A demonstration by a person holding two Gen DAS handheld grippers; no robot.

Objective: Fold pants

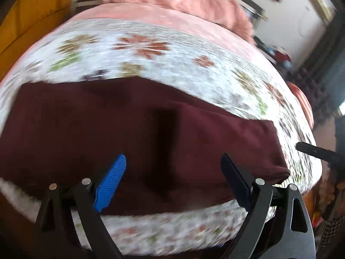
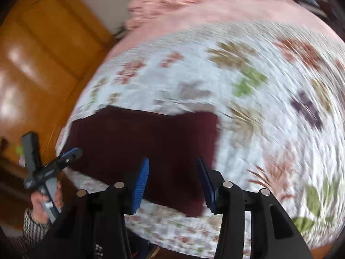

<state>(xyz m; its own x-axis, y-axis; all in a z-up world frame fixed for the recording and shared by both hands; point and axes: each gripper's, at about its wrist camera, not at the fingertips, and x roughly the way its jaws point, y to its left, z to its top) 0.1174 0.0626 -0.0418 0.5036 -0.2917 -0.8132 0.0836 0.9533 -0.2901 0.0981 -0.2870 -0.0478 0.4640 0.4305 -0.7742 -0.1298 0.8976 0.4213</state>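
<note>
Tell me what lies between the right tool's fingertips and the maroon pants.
Nothing. In the right wrist view the open right tool frames the maroon pants directly, with no object in front of them; the pants lie on the floral bedspread.

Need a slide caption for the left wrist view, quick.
Left gripper, jaws open, above folded maroon pants on a floral bedspread.

both views are smeared by motion blur, so the floral bedspread (image 1: 172, 64) pattern is unreadable. the maroon pants (image 1: 107, 118) run off at 9 o'clock in the left wrist view. small items (image 1: 278, 54) at 2 o'clock cannot be identified.
</note>
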